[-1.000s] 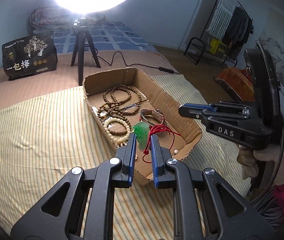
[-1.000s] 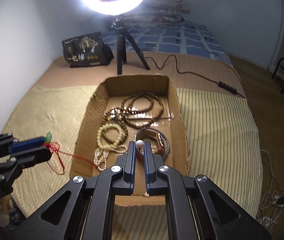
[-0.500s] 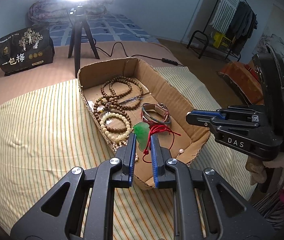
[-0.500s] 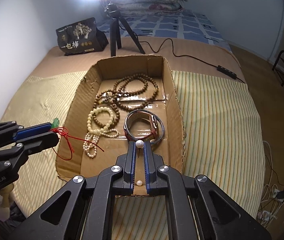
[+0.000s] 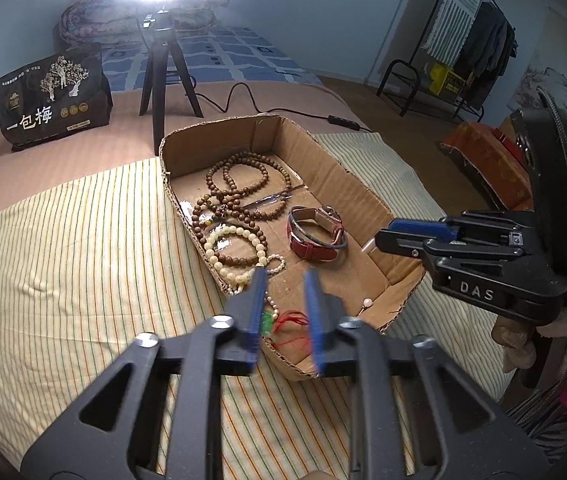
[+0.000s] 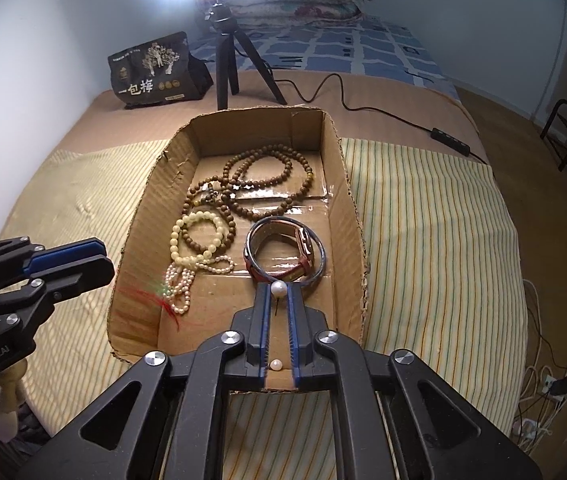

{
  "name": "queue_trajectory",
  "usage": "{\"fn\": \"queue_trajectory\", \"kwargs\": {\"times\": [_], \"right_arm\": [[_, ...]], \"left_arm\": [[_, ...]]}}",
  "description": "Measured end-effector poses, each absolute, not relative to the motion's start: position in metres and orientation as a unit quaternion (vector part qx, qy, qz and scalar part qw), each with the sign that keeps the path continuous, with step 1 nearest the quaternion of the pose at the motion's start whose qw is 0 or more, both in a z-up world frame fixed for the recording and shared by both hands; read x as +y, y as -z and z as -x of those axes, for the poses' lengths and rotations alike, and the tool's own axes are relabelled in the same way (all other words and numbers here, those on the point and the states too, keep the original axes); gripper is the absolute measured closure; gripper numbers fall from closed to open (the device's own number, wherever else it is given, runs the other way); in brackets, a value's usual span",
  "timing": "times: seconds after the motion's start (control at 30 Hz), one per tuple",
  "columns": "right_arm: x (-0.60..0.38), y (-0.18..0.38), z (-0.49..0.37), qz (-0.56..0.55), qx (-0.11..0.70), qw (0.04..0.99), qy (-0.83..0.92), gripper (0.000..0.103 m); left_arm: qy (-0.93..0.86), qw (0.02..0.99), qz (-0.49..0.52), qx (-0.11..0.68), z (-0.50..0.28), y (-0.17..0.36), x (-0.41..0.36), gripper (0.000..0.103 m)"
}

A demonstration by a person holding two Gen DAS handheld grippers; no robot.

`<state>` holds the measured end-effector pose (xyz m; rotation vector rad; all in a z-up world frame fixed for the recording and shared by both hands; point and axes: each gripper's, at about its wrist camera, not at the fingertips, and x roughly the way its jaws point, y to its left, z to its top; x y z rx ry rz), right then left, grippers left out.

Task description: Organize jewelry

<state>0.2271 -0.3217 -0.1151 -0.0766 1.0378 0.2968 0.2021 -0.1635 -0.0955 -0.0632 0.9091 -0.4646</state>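
Observation:
A cardboard box point(image 5: 347, 184) point(image 6: 347, 216) lies on the striped cloth. It holds brown bead strings point(image 6: 267, 184), cream bead bracelets point(image 6: 199, 236), a small pearl strand point(image 6: 181, 284) and a red-strapped watch inside a bangle point(image 5: 315, 236) point(image 6: 283, 248). My left gripper point(image 5: 284, 274) point(image 6: 99, 258) is at the box's near corner, its jaws opening. The green pendant on red cord point(image 5: 267, 322) point(image 6: 161, 289) is loose below them, blurred, dropping into the box. My right gripper point(image 6: 278, 287) point(image 5: 383, 236) is just opening, a pearl earring point(image 6: 278, 290) still between its tips. A second pearl earring point(image 6: 276, 365) point(image 5: 368, 303) lies on the box floor.
A ring light on a black tripod point(image 6: 227, 64) stands behind the box, its cable point(image 6: 363, 108) trailing right. A black printed bag point(image 6: 151, 72) sits at the back left. A clothes rack point(image 5: 463, 52) stands far right. Striped cloth point(image 5: 75, 248) spreads on both sides of the box.
The left jaws have spread and the green pendant with its red cord has dropped out of them toward the box floor. The right jaws have parted slightly, pearl still at their tips.

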Motion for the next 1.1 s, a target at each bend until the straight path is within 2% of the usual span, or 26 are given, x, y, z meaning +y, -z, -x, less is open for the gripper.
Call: {"fn": "queue_trajectory", "kwargs": {"times": [0.03,0.07,0.87,0.93,1.0,1.1], "right_arm": [[-0.322,0.115,-0.227,0.036,0.493,0.857,-0.142,0.079],[-0.322,0.114,-0.227,0.035,0.492,0.858,-0.142,0.075],[-0.299,0.060,-0.178,0.022,0.427,0.894,-0.136,0.074],[-0.293,0.055,-0.169,0.023,0.417,0.898,-0.139,0.071],[-0.288,0.050,-0.162,0.028,0.408,0.902,-0.137,0.061],[-0.279,0.044,-0.152,0.033,0.393,0.908,-0.140,0.057]], "left_arm": [[0.220,0.873,0.030,0.434,-0.202,0.096,-0.163,0.075],[0.221,0.872,0.030,0.435,-0.202,0.095,-0.163,0.075],[0.199,0.906,0.016,0.372,-0.152,0.042,-0.121,0.075],[0.195,0.910,0.015,0.366,-0.145,0.037,-0.115,0.075],[0.192,0.912,0.016,0.362,-0.140,0.034,-0.110,0.075],[0.186,0.917,0.013,0.354,-0.131,0.028,-0.101,0.075]]}}
